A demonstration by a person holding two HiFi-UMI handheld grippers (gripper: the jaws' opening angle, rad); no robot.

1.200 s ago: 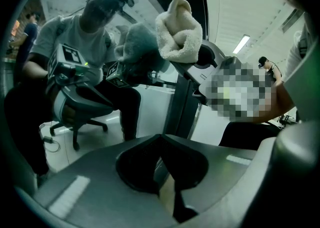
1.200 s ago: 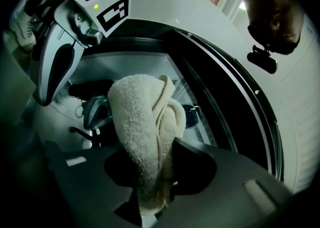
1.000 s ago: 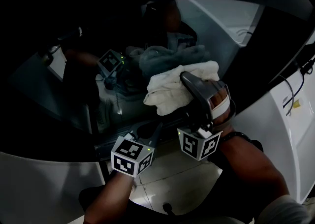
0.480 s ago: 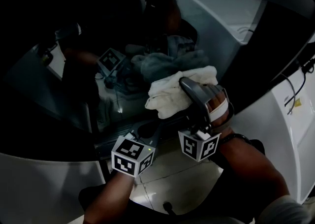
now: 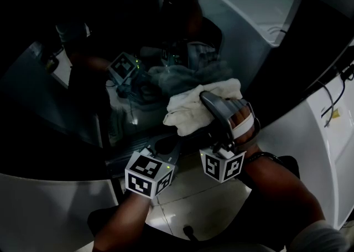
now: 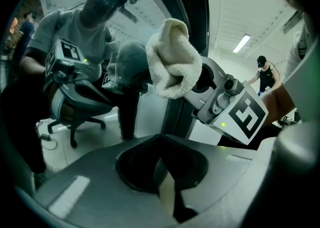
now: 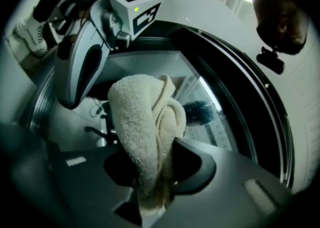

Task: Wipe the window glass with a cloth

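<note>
A cream terry cloth point(image 5: 193, 107) is bunched against the dark curved window glass point(image 5: 110, 85), and my right gripper point(image 5: 208, 104) is shut on it. The right gripper view shows the cloth point(image 7: 147, 132) clamped between the jaws of that gripper point(image 7: 150, 172), pressed towards the glass point(image 7: 220, 111). My left gripper point(image 5: 166, 148) hovers just below and to the left of the cloth, near the window's lower rim. Its jaws point(image 6: 165, 182) look shut with nothing between them. From the left gripper view the cloth point(image 6: 172, 59) sits above, beside the right gripper's marker cube point(image 6: 245, 114).
A white curved frame point(image 5: 287, 134) surrounds the glass at the right and below. The glass reflects a person, both grippers and an office chair point(image 6: 75, 106). Tiled floor point(image 5: 188, 201) lies beneath. Another person point(image 6: 265, 74) stands far off at the right.
The right gripper and cloth have slid slightly left and down along the glass. The left gripper has hardly moved.
</note>
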